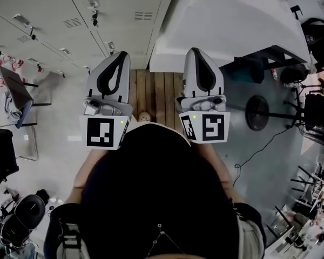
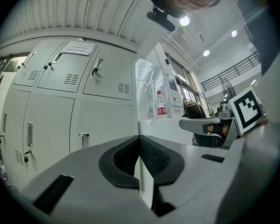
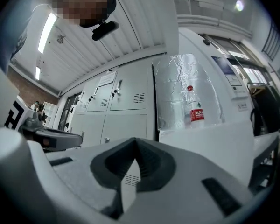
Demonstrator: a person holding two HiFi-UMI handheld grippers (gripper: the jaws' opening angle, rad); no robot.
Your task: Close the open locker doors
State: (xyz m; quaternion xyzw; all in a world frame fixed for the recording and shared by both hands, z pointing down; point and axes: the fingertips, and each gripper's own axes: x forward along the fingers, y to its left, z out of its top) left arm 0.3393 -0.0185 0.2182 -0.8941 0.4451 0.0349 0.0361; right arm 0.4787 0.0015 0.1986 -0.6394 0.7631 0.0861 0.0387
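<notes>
Left gripper: my left gripper [image 2: 139, 137] is clenched, its dark pads pressed together with nothing between them. It is held roughly level, facing the lockers.

Right gripper: my right gripper [image 3: 134, 139] is also clenched and empty. It is aimed slightly upward, towards the edge where the locker bank meets the foil-wrapped panel [image 3: 179, 85].

Lockers: the grey locker bank [image 2: 74, 101] stands ahead of me and to my left, apart from both grippers. Neither gripper touches a door or a handle.

Doors in view: every locker door I can make out, upper row and lower row, sits flush with its neighbours. The handles and vents line up, and I see no gap or swung-out door in any view.

Beside the lockers: a white counter [image 1: 232, 20] stands on the right with a water bottle [image 3: 195, 107] on it. It is no part of the job.

Floor: a strip of wooden flooring [image 1: 154, 93] runs between me and the lockers.

Done so far: judging from these doors, this stretch of the bank looks finished.

Left to do: I cannot tell whether a door further along, outside the frames, is open. If there is one, I expect to push it with the clenched tips of either gripper.

Risk: a door may look shut without being latched. From here I cannot check the latches.
</notes>
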